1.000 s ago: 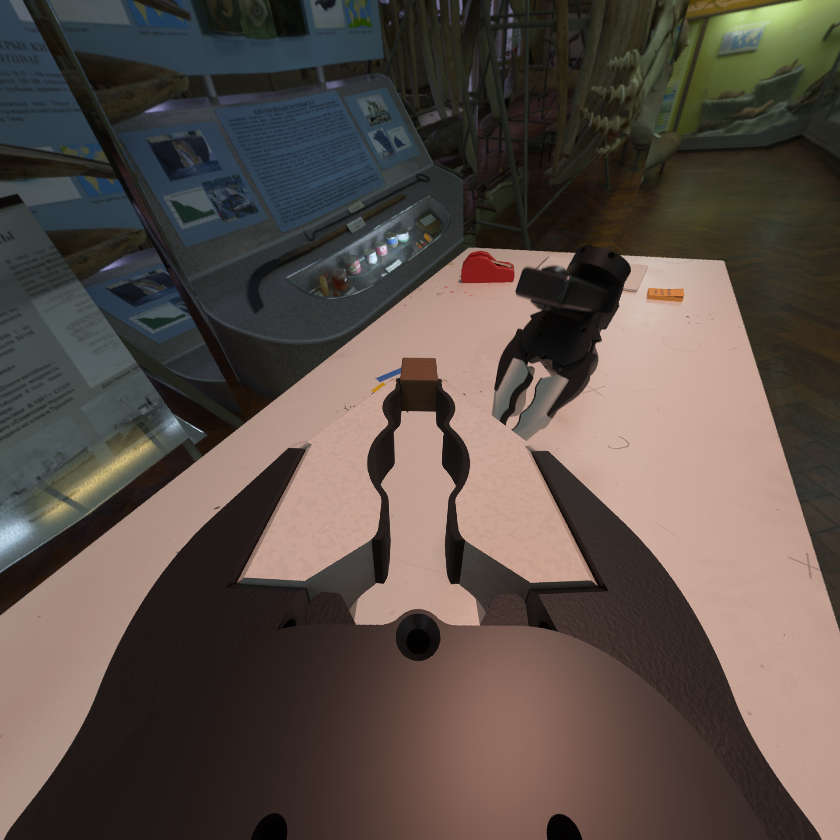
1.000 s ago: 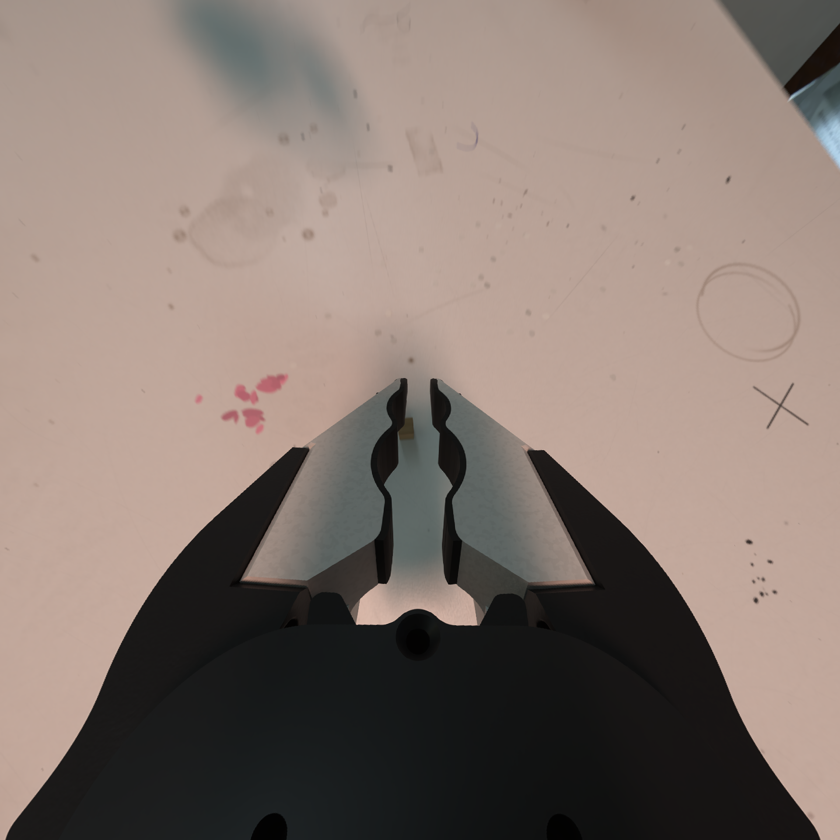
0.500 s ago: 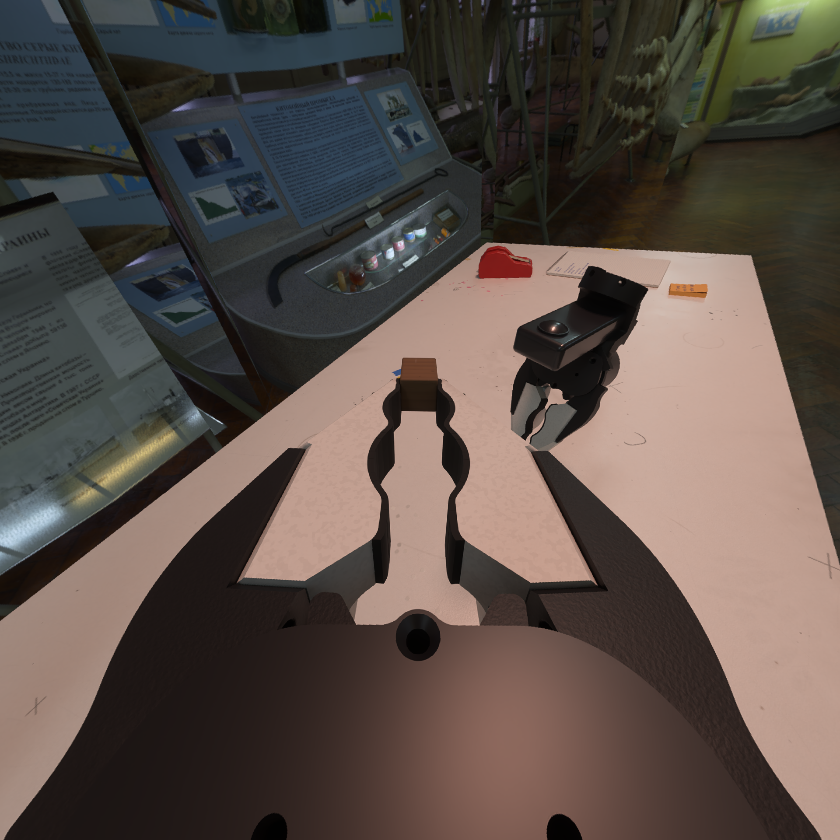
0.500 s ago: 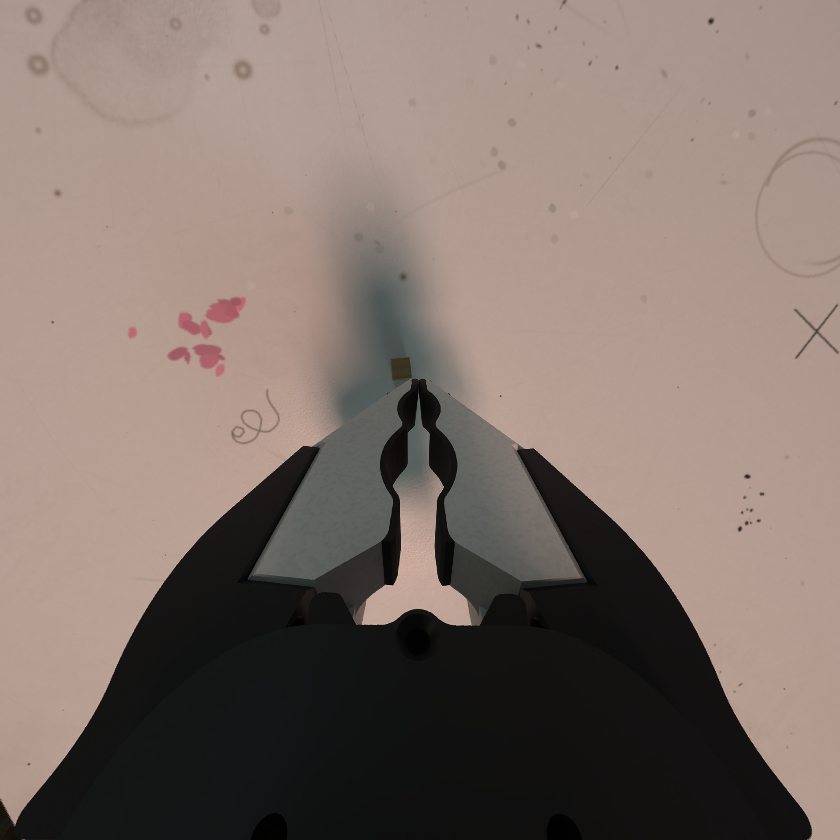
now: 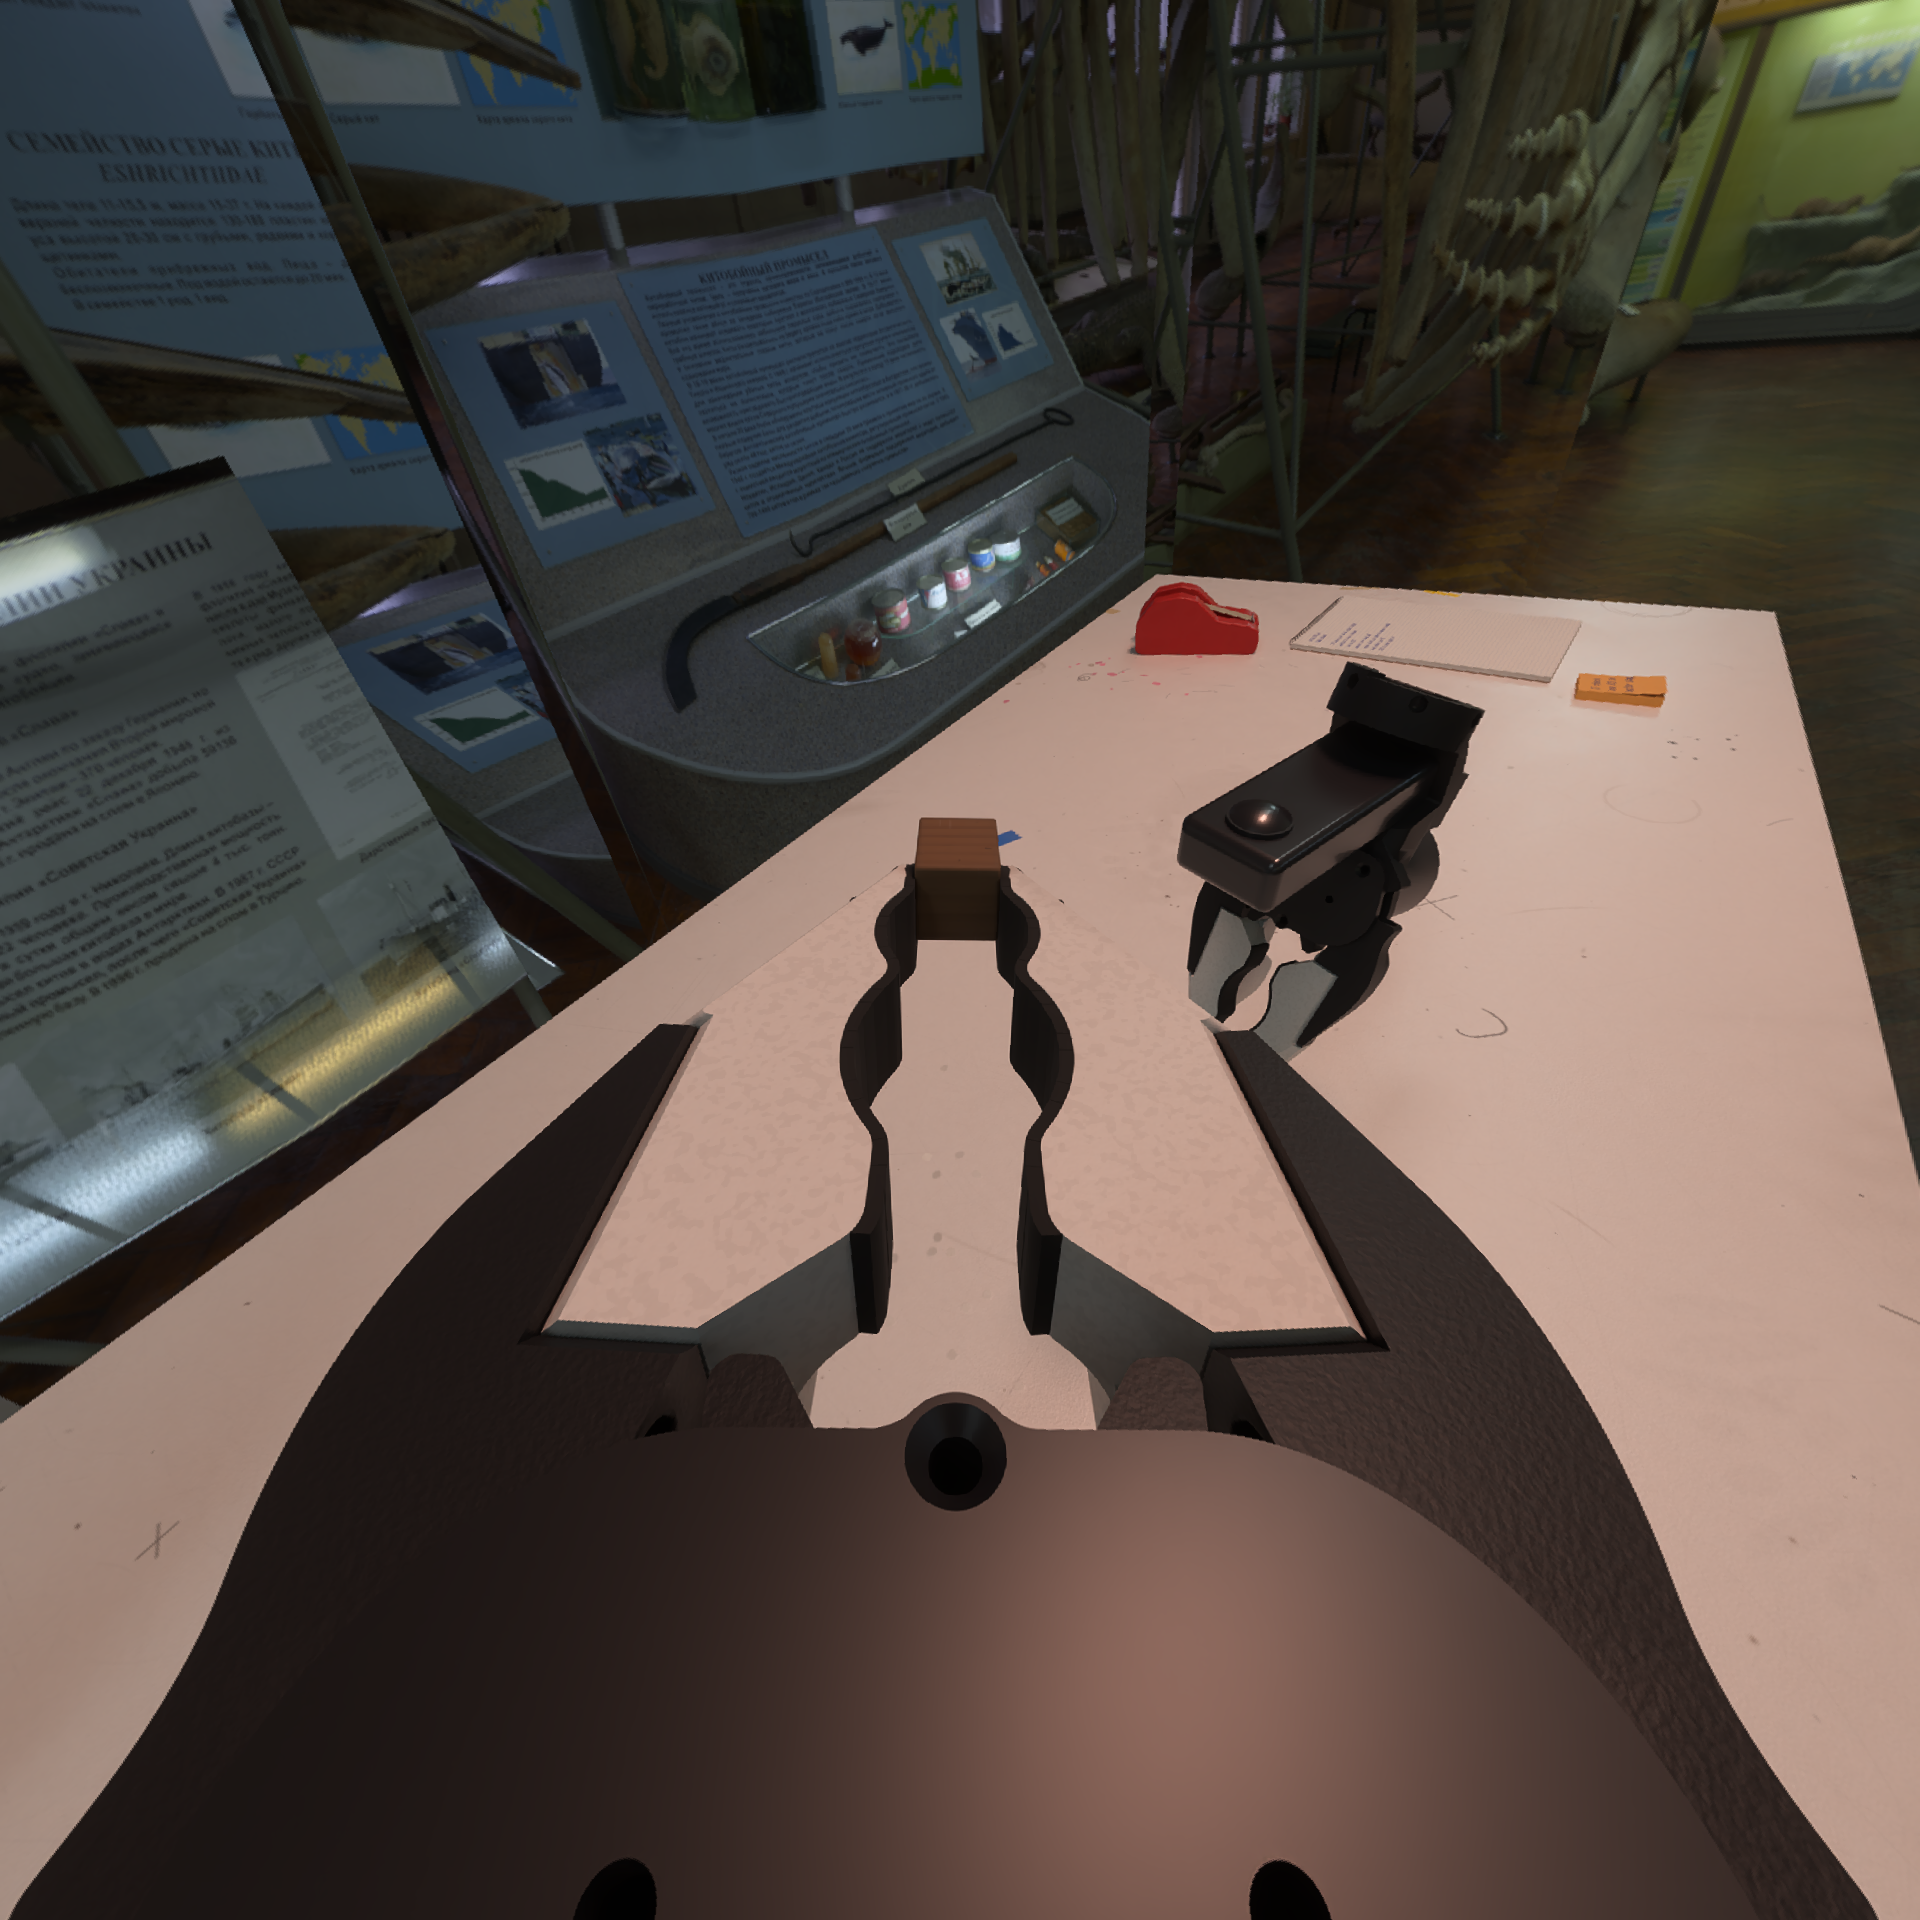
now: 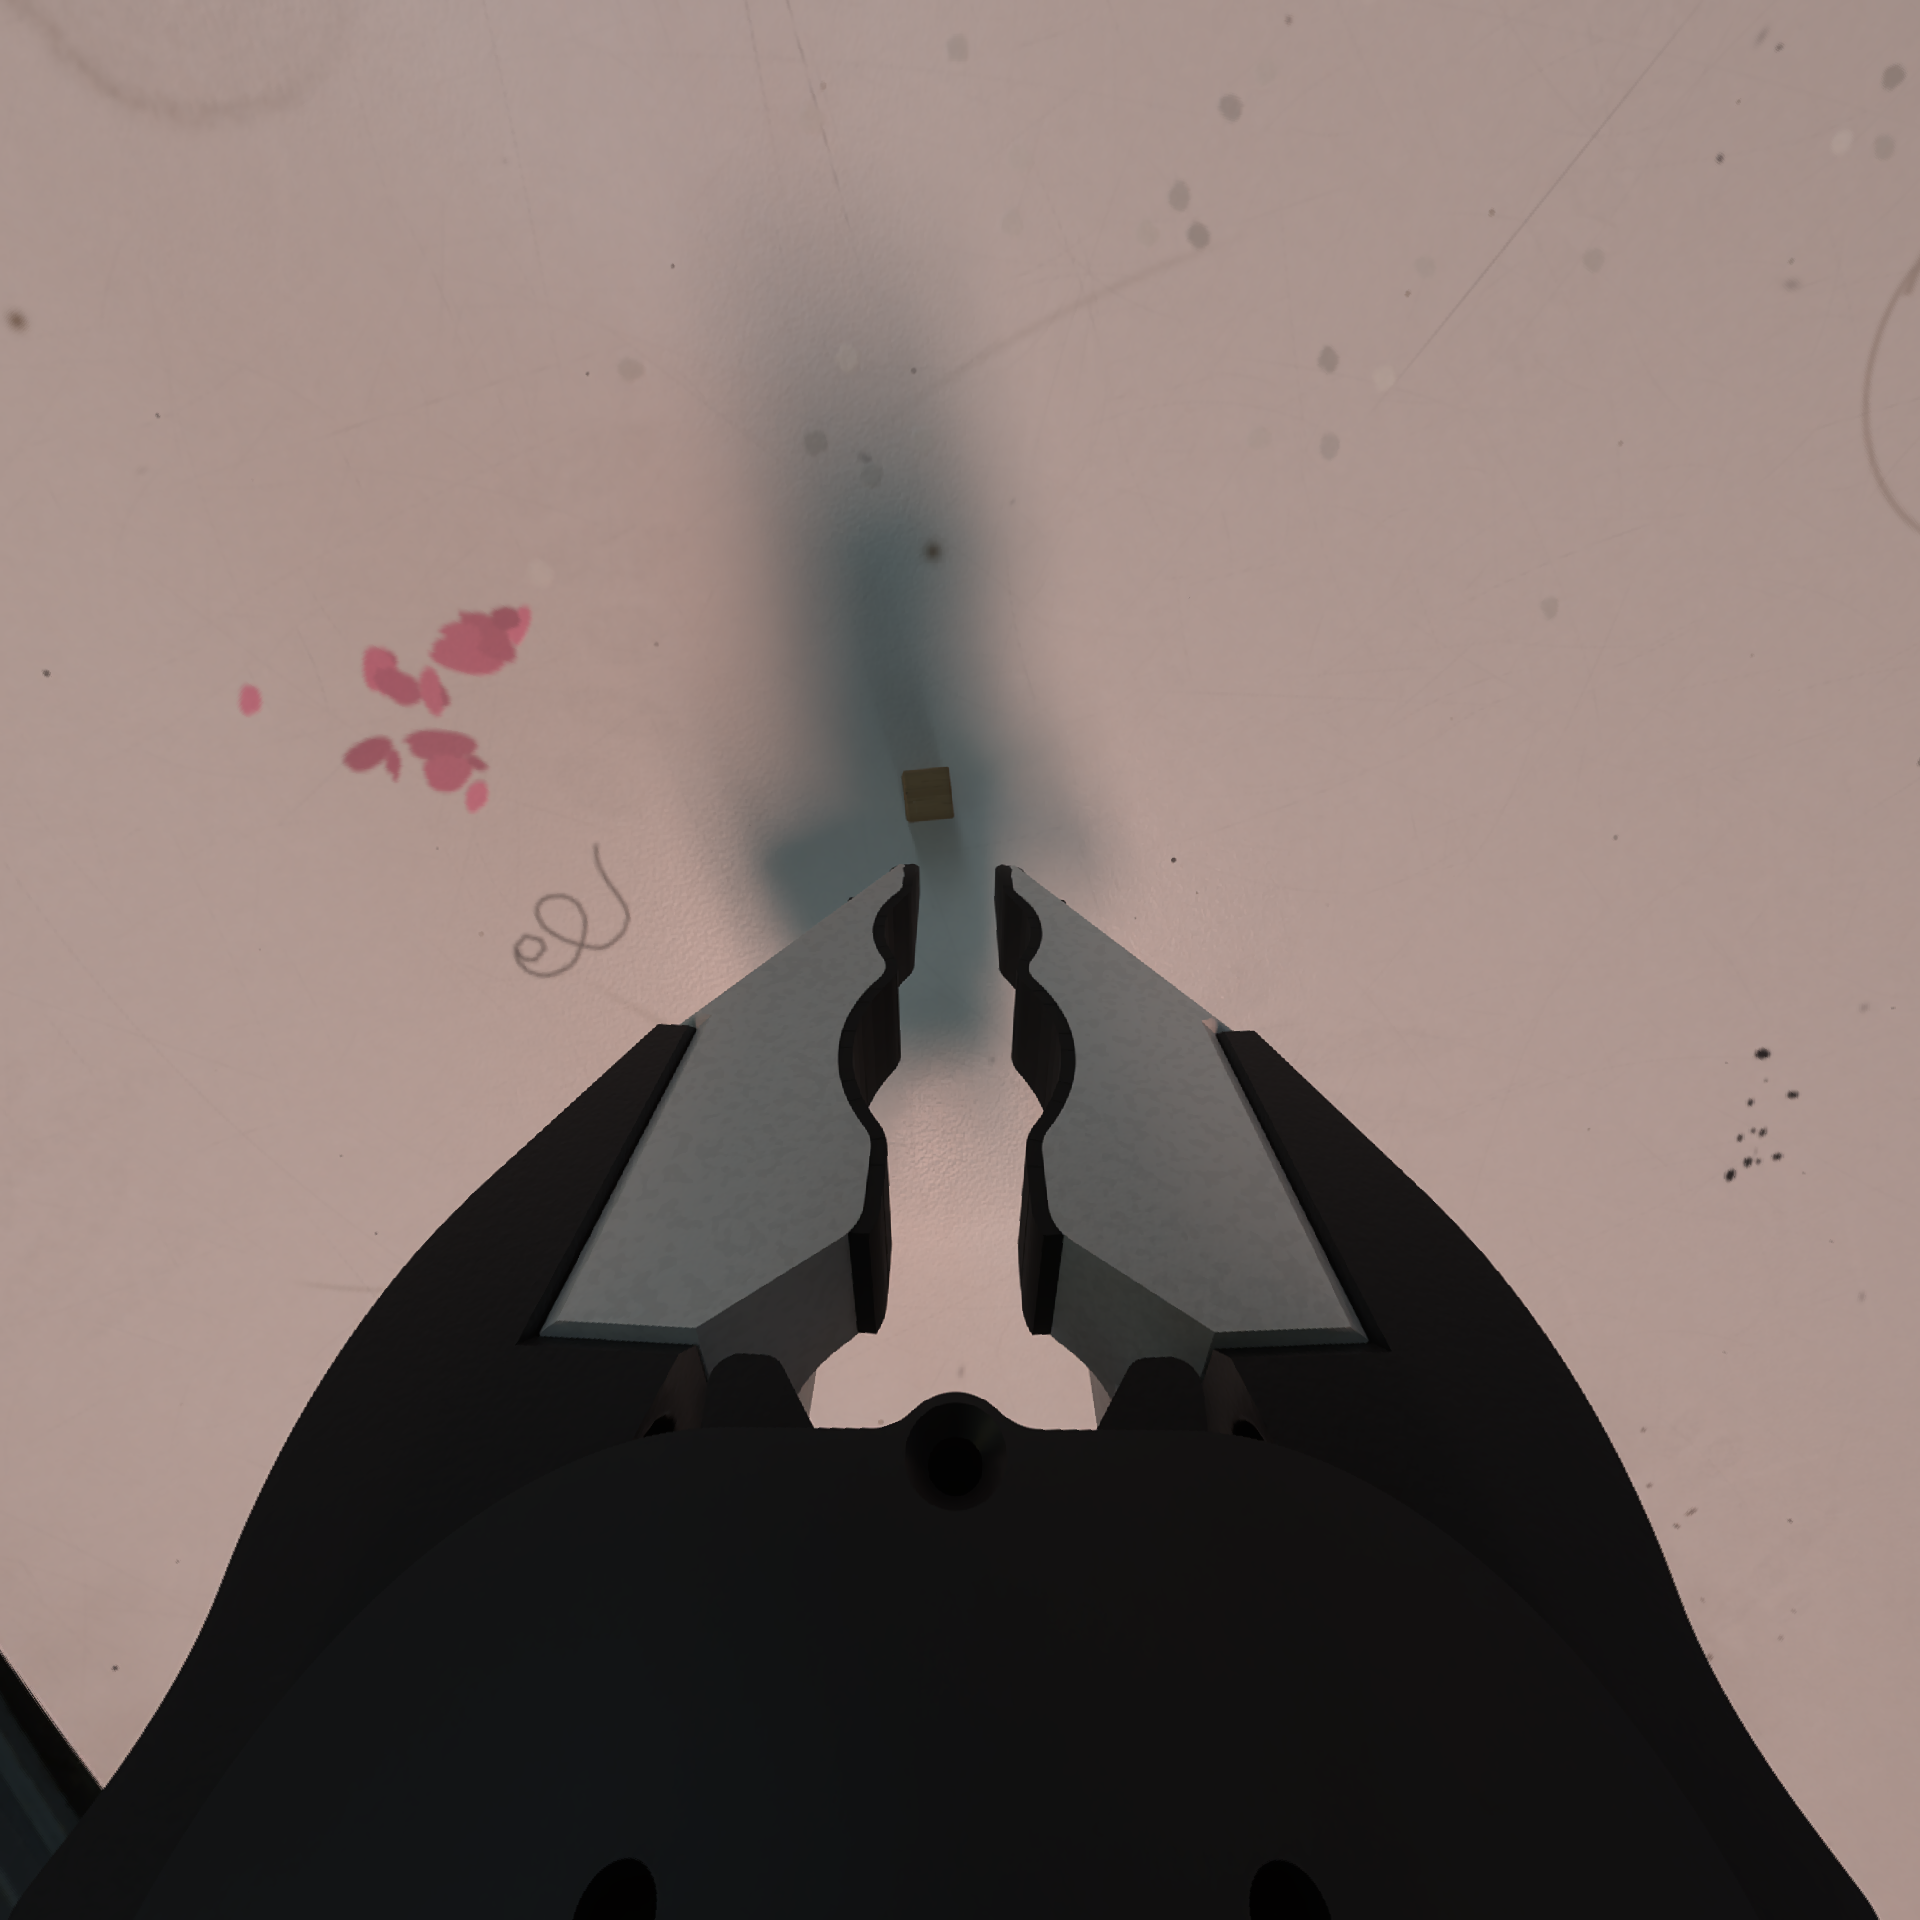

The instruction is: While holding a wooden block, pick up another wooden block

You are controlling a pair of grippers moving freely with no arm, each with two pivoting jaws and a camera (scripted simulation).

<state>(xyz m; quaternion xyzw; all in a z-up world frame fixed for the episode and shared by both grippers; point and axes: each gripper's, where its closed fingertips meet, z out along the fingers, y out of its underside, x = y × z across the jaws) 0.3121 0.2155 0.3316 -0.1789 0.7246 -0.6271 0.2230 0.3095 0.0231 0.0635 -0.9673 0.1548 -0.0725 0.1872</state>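
Fingers of left gripper (image 5: 957,902) clamped on brown wooden block (image 5: 957,891), pinched at the very tips, held up off pale pink desk (image 5: 1621,1195). Block dark reddish-brown, cube-like, faint plank lines across top face, sides darker; squarely seated between the tips, upright.

Right gripper (image 6: 956,881) pointing steeply down at desk, fingers slightly apart, nothing between them. Just beyond the tips, small tan wooden block (image 6: 928,795) lying on the desk inside a dark blurry shadow patch; lighter and yellower than the held one, looks tiny, not touched by either finger. Pink paint splotches (image 6: 436,701) off to the left, pencil squiggle (image 6: 575,920) nearer the left finger, black speckles (image 6: 1756,1127) to the right.

From left wrist view, right gripper (image 5: 1262,1003) seen farther out to the right of held block, black body tilted down, tips close to desk surface; tan block not visible there.

Far end of desk: red tape dispenser (image 5: 1195,621), notepad (image 5: 1439,639), orange card (image 5: 1619,688). Beyond the desk edge, grey museum display case (image 5: 831,582) with blue panels.
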